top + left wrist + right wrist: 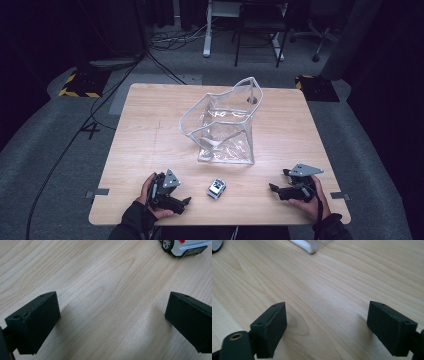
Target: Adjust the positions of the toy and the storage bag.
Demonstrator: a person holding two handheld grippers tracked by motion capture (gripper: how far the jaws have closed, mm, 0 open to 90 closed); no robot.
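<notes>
The table (150,130) is a light wood-grain top occupying the centre of the high view, standing on grey carpet in a dark room. Cables cross the floor at the upper left of the frame, and chair and desk legs stand at the top centre.

The left gripper (186,201) rests near the lower left edge of the table. In the left gripper view its 2 jaws are spread wide, with bare wood between them; they hold nothing. The right gripper (272,187) rests near the lower right edge. In the right gripper view its 2 jaws are likewise spread wide over bare wood and grip nothing.

The toy car (216,188), white and grey, sits at the lower centre of the high view, between the 2 grippers and apart from both. Its rear shows at the upper right of the left gripper view (183,246).

A clear plastic bag (225,125) stands open at the centre of the table, above the car in the frame and apart from it. Nothing lies between either gripper and the car.
</notes>
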